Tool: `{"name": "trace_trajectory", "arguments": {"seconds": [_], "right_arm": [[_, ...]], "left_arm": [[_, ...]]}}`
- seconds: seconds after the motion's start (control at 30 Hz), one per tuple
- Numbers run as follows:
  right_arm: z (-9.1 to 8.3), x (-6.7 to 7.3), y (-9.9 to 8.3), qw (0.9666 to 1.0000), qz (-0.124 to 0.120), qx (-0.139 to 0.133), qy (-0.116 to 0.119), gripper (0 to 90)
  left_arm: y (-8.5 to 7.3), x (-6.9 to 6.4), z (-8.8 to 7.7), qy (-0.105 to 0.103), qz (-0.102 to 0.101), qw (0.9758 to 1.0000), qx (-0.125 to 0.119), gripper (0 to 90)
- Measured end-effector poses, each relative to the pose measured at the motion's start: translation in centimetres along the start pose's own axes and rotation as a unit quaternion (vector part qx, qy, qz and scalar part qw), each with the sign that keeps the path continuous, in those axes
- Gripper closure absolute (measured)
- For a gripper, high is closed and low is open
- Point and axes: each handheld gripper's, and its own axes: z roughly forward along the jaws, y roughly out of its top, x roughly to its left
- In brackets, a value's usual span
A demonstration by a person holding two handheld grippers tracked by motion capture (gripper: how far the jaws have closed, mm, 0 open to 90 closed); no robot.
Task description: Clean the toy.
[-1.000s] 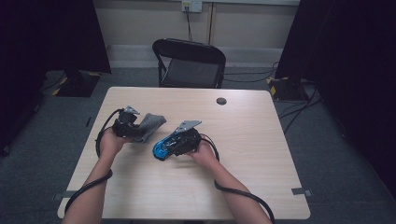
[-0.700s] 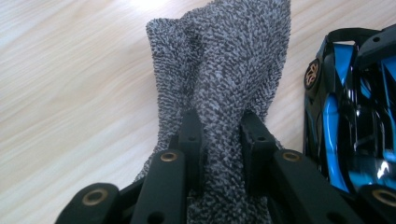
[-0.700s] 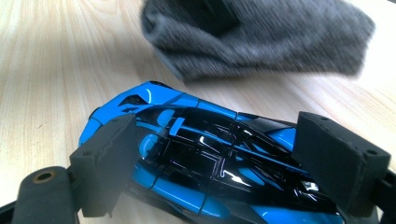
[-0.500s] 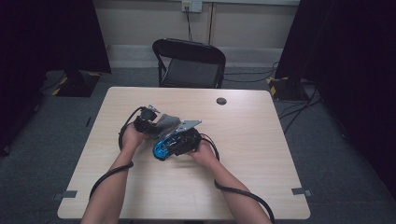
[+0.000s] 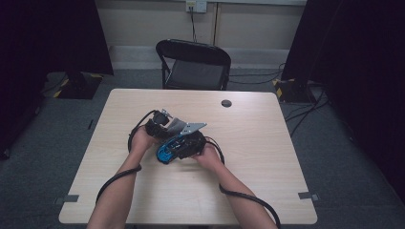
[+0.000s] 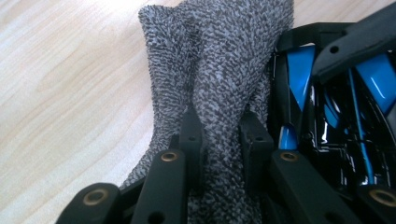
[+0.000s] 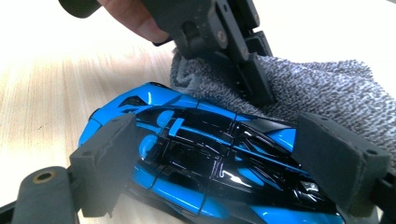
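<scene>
On the light wooden table point(image 5: 267, 181), a glossy blue and black toy car point(image 5: 165, 153) sits between the jaws of my right gripper point(image 5: 177, 145). In the right gripper view the two pads press the car's point(image 7: 187, 140) sides, and my right gripper point(image 7: 225, 158) is shut on it. My left gripper point(image 6: 219, 135) is shut on a grey speckled cloth point(image 6: 219, 70), which bunches up between its pads. The cloth point(image 7: 327, 88) lies against the car's far side, with the left gripper point(image 7: 247, 79) just above it. The car point(image 6: 327, 116) shows beside the cloth.
A small black round disc point(image 5: 226, 103) lies near the table's far edge. A black folding chair point(image 5: 193, 64) stands beyond that edge. Black cables trail from both grippers toward the near side of the table.
My left hand has moved right and a little down with the cloth, bringing it from the table's left part up against the car. The right hand and the car have stayed in place.
</scene>
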Motion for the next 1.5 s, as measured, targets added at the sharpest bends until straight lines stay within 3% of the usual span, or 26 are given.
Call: {"name": "trace_trajectory", "arguments": {"seconds": [0.13,0.4,0.6,0.83,1.2,1.5], "right_arm": [[0.1,-0.3,-0.1,0.9998,0.017,-0.005,0.004,14.2],[0.5,0.0,0.1,0.9996,0.025,-0.006,0.009,14.2],[0.4,0.0,0.3,0.9997,0.021,0.003,0.008,14.2],[0.4,-0.1,0.3,0.9998,0.018,0.005,0.004,14.2],[0.3,0.2,0.7,0.9998,0.001,0.021,0.001,13.9],[0.3,0.5,0.8,0.9995,-0.014,0.028,-0.008,13.0]], "left_arm": [[-0.4,-0.1,-0.4,-0.003,0.009,1.0,0.002,75.0],[-1.6,0.2,-1.3,-0.004,0.01,0.9999,-0.001,75.0],[-2.3,0.3,-1.8,-0.005,0.017,0.9998,0.007,74.9],[-3.8,0.4,-3.0,-0.004,0.001,0.9999,0.013,74.8],[-6.4,0.6,-4.5,0.001,0.0,0.9999,0.017,74.3],[-8.5,-0.5,-5.7,0.0,-0.001,1.0,0.006,73.9]]}}
